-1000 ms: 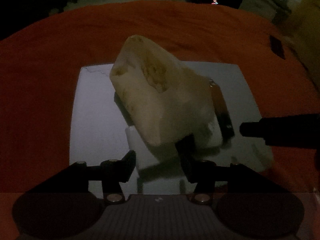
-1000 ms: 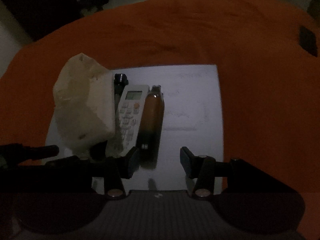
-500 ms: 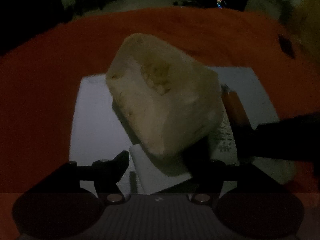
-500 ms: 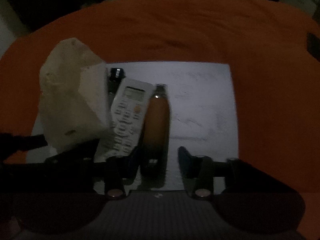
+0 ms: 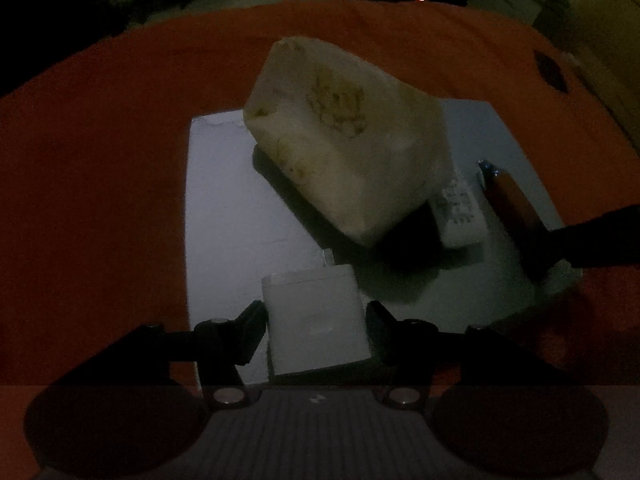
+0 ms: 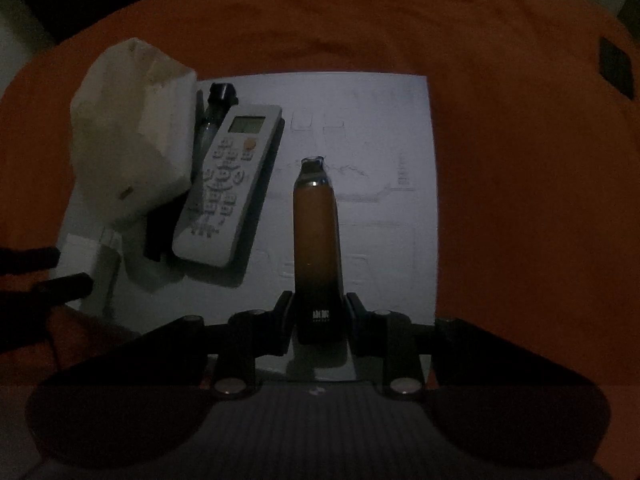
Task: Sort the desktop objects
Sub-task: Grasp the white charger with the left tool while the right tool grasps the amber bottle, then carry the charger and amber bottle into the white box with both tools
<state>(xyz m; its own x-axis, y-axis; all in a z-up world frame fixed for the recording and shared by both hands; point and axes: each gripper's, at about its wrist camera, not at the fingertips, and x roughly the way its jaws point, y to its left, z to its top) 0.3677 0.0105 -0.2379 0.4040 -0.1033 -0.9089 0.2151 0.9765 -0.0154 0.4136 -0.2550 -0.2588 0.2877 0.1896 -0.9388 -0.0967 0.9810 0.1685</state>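
- One orange bottle-shaped tube (image 6: 316, 236) with a silvery tip lies on the white sheet (image 6: 380, 128); the right gripper (image 6: 318, 322) has its fingers pressed on the tube's dark base.
- One white boxy charger (image 5: 316, 328) sits between the fingers of the left gripper (image 5: 316, 330), which stand narrowly apart; whether they touch it I cannot tell.
- One white remote (image 6: 228, 188) with many buttons lies beside one pale, crinkled tissue pack (image 6: 128, 136).
- One dark pen (image 6: 214, 116) lies between them.
- An orange cloth (image 6: 520, 180) covers the bench.
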